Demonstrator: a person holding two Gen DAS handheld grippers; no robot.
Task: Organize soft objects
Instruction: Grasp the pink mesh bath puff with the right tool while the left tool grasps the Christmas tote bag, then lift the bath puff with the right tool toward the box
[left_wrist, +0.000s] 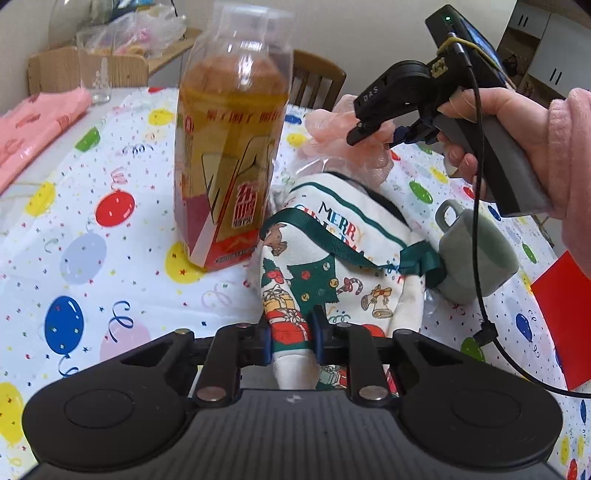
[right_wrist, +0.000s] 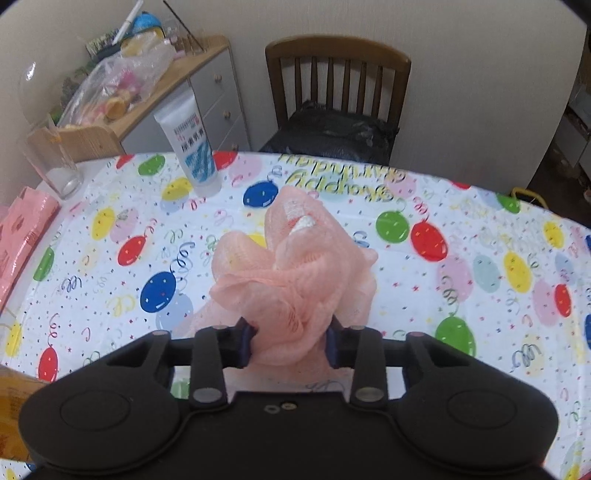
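A white Christmas cloth bag (left_wrist: 332, 266) with a green ribbon lies on the balloon tablecloth (left_wrist: 110, 258). My left gripper (left_wrist: 292, 332) is shut on its near corner, and both pads press the fabric. A pink mesh bath sponge (right_wrist: 295, 266) rises from the table, with my right gripper (right_wrist: 291, 343) shut on its lower part. In the left wrist view the same sponge (left_wrist: 328, 125) lies just beyond the bag's far end. The right gripper (left_wrist: 384, 138) comes down on it there, held by a hand in a pink sleeve (left_wrist: 569, 155).
A tall tea bottle (left_wrist: 229, 155) stands just left of the bag and a grey mug (left_wrist: 476, 251) lies at its right. A red card (left_wrist: 565, 321) sits at the right edge, a pink packet (left_wrist: 37, 125) at far left. A white tube (right_wrist: 192, 147), a glass (right_wrist: 55, 166) and a chair (right_wrist: 338, 96) are at the far side.
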